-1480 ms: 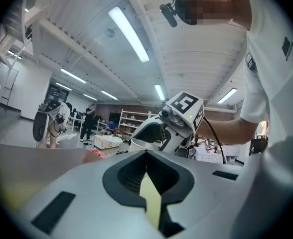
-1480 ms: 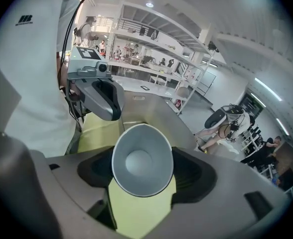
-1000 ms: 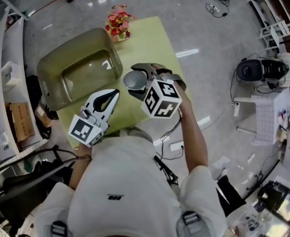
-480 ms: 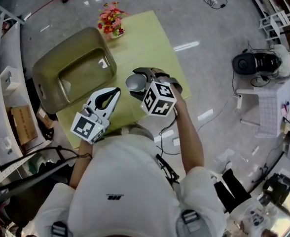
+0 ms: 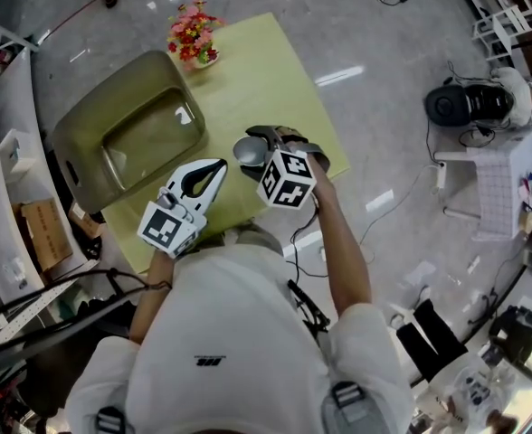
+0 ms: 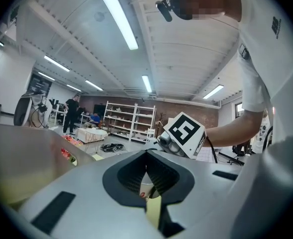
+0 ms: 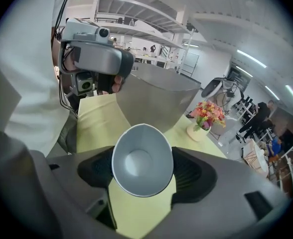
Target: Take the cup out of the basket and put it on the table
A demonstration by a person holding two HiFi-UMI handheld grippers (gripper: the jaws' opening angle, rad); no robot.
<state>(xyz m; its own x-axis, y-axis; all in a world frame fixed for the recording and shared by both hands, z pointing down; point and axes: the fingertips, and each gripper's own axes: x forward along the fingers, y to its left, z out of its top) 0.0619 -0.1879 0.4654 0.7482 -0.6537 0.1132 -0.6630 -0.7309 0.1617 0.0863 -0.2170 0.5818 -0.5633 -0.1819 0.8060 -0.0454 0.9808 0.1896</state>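
Note:
My right gripper (image 5: 257, 148) is shut on a pale paper cup (image 5: 247, 150), holding it over the yellow-green table (image 5: 266, 70), to the right of the basket. In the right gripper view the cup (image 7: 142, 159) sits between the dark pads (image 7: 194, 176) with its open mouth toward the camera. The olive-grey basket (image 5: 83, 127) stands on the table's left part and looks empty; its wall (image 7: 156, 101) rises just behind the cup. My left gripper (image 5: 217, 165) hovers beside the cup at the near left, its tips together with nothing in them.
A small vase of flowers (image 5: 192, 34) stands at the table's far corner behind the basket. The table's right edge (image 5: 334, 138) drops to a shiny floor with cables. A cardboard box (image 5: 42, 233) and racks line the left side.
The right gripper has sunk toward the table with the cup still in it. The left gripper has drifted slightly down and forward, still shut.

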